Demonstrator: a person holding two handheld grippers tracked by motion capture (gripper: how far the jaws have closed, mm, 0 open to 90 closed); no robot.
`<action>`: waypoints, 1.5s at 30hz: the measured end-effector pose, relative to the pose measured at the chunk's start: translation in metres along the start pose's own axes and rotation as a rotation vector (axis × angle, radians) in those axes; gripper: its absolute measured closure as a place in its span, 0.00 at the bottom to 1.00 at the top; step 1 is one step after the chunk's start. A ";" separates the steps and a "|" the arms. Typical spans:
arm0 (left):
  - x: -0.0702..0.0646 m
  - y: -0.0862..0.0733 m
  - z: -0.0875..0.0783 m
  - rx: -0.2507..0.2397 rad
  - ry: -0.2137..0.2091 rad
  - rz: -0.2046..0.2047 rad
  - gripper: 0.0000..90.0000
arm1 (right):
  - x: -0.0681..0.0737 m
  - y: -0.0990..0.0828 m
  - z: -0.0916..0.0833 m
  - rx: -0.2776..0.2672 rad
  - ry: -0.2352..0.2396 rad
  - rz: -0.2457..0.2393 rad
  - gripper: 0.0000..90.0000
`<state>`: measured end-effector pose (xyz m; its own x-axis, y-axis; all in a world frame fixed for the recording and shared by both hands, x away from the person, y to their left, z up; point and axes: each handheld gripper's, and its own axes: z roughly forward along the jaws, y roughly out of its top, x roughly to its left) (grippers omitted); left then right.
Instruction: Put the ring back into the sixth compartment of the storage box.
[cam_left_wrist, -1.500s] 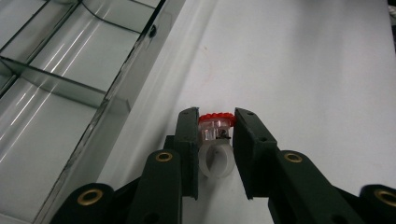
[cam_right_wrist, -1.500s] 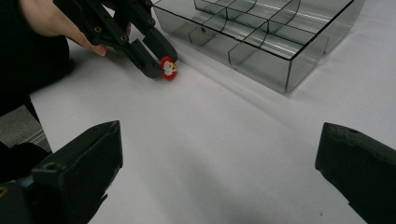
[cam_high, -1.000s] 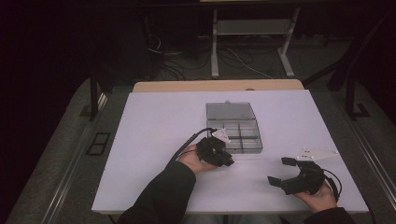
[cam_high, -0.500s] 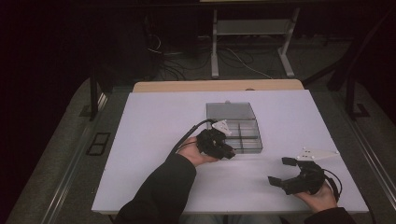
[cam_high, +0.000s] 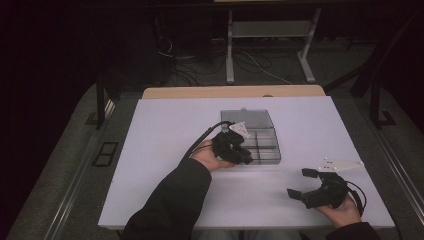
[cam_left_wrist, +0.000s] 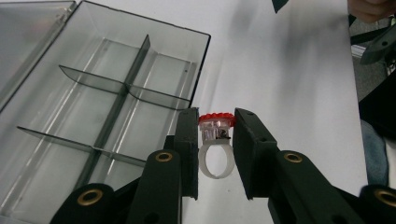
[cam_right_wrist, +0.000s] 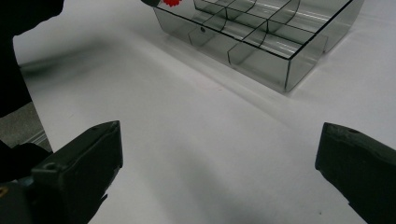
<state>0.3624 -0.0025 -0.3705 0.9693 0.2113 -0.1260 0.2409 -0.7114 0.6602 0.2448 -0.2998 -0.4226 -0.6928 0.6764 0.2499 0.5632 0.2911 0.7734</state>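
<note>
My left gripper (cam_left_wrist: 215, 126) is shut on a small toy ring (cam_left_wrist: 215, 149) with a red top and a clear white band, held just above the near edge of a clear grey compartment box (cam_left_wrist: 116, 88). From above, the left gripper (cam_high: 245, 152) hovers at the box's (cam_high: 260, 137) front left corner. The box is open, its lid laid flat behind, and its compartments look empty. My right gripper (cam_high: 300, 182) stands open near the table's front right, with nothing between its jaws. In the right gripper view the red top of the ring (cam_right_wrist: 173, 3) shows by the box (cam_right_wrist: 261, 42).
The white tabletop (cam_high: 165, 130) has free room to the left and in front of the box. Beyond the far edge stand dark floor, cables and a metal stand (cam_high: 270, 35). A dark sleeve (cam_high: 170, 200) comes in from the bottom.
My left gripper has risen and moved toward the box with the ring in it. The right gripper has stayed where it was.
</note>
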 end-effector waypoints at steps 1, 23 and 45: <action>0.000 0.001 0.000 -0.001 0.001 -0.002 0.79 | 0.000 0.000 0.000 0.000 0.000 0.000 0.01; 0.021 0.027 -0.007 -0.024 0.029 -0.001 0.79 | -0.001 0.000 -0.001 -0.003 0.000 0.001 0.01; 0.048 0.035 0.009 -0.054 0.052 -0.052 0.79 | -0.002 0.000 -0.001 -0.002 0.002 0.002 0.01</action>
<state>0.4177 -0.0230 -0.3599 0.9512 0.2827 -0.1235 0.2865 -0.6613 0.6932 0.2457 -0.3018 -0.4223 -0.6926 0.6755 0.2531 0.5639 0.2881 0.7739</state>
